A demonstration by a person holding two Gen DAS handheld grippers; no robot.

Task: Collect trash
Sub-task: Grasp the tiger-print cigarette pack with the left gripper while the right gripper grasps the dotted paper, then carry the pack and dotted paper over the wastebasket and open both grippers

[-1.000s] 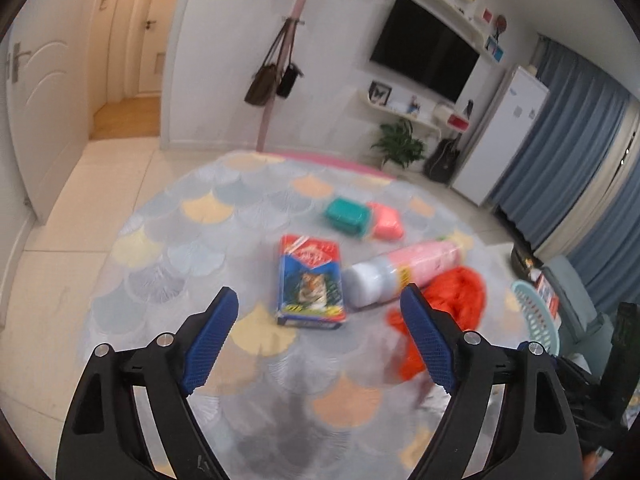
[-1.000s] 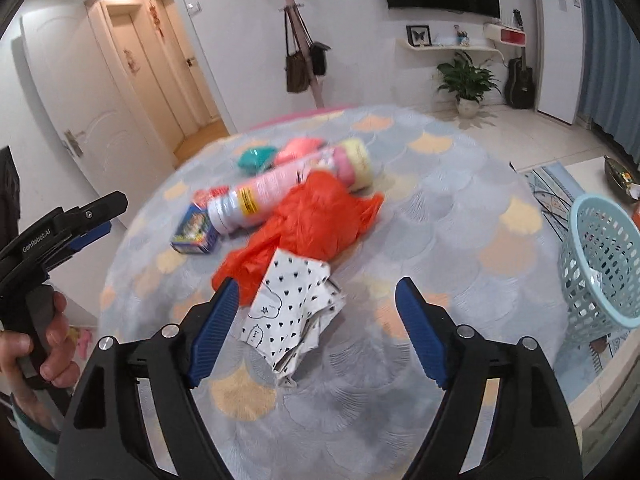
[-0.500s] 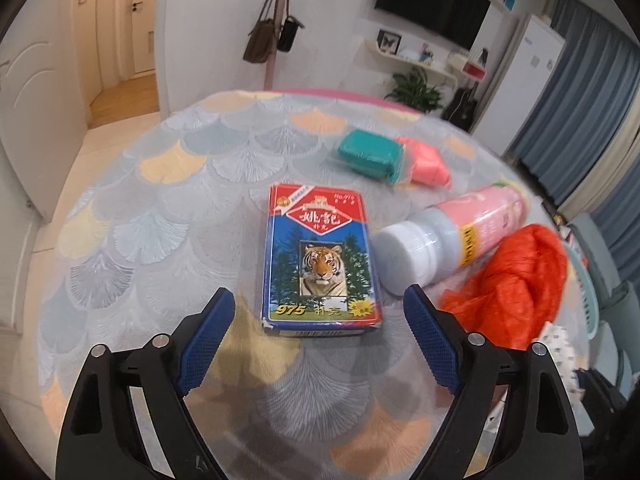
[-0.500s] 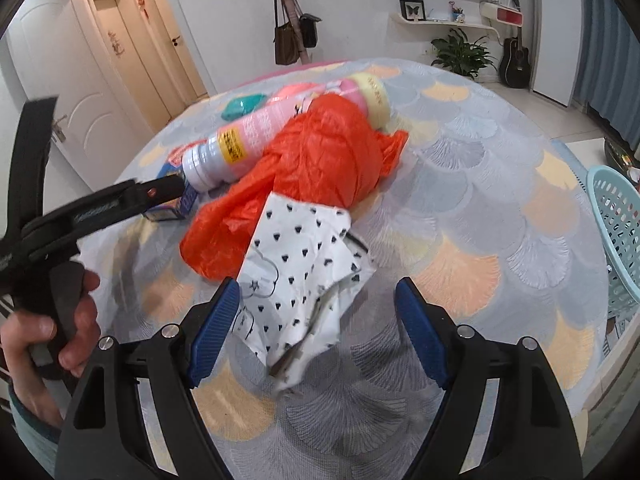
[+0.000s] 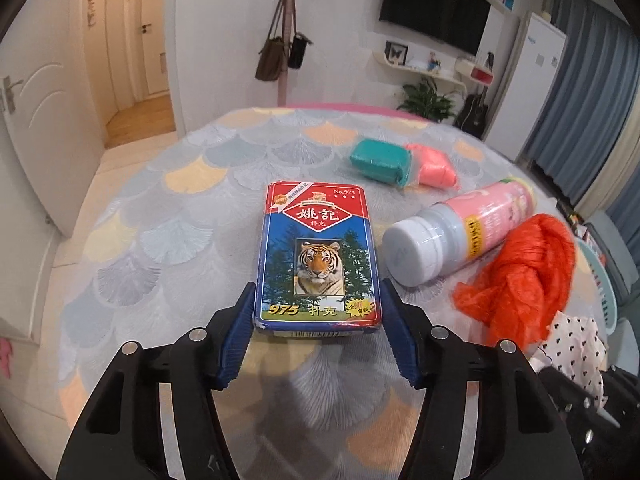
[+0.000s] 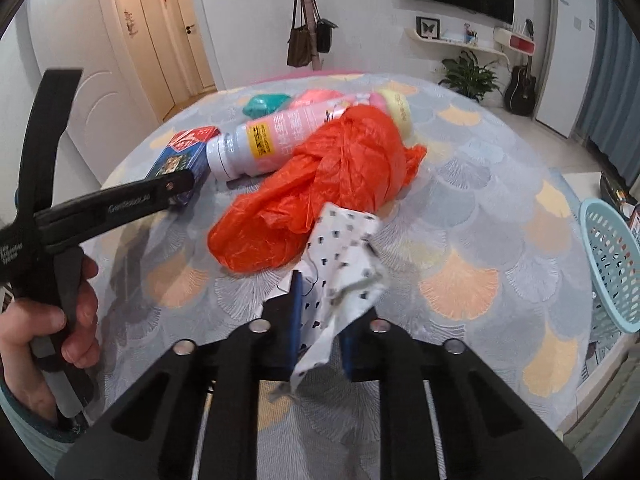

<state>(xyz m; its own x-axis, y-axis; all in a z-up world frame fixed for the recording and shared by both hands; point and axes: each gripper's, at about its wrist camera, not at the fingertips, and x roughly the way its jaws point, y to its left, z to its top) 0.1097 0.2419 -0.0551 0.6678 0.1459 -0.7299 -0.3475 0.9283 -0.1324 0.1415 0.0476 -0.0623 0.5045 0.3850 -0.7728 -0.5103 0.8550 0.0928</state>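
Both grippers were found engaged at the table (image 5: 132, 240). The left gripper (image 5: 316, 312) was set astride the near end of the playing-card box (image 5: 318, 256), which lay flat on the cloth; its jaws were closing, with the blue pads (image 5: 240, 332) seen against the box's two long sides. The box was not seen lifted clear of the surface. The right gripper (image 6: 320, 320) was closing on the crumpled heart-print paper (image 6: 344, 268), which was pinched between the nearly joined pads, its loose end hanging down in front of them (whether the far part rested on the table could not be told).

Left uncollected on the table were the pink bottle (image 5: 460, 232) lying on its side, the orange plastic bag (image 6: 320, 192) touching it, and the teal (image 5: 380, 160) and pink (image 5: 432, 166) packets, side by side further back. The light-blue basket (image 6: 612, 264), judged to be the receptacle, stood off the table's right edge; what it held could not be made out.

The task was judged to be at an early stage: two items gripped, none shown deposited, four items untouched. Transfer of both held items to the basket remained outstanding
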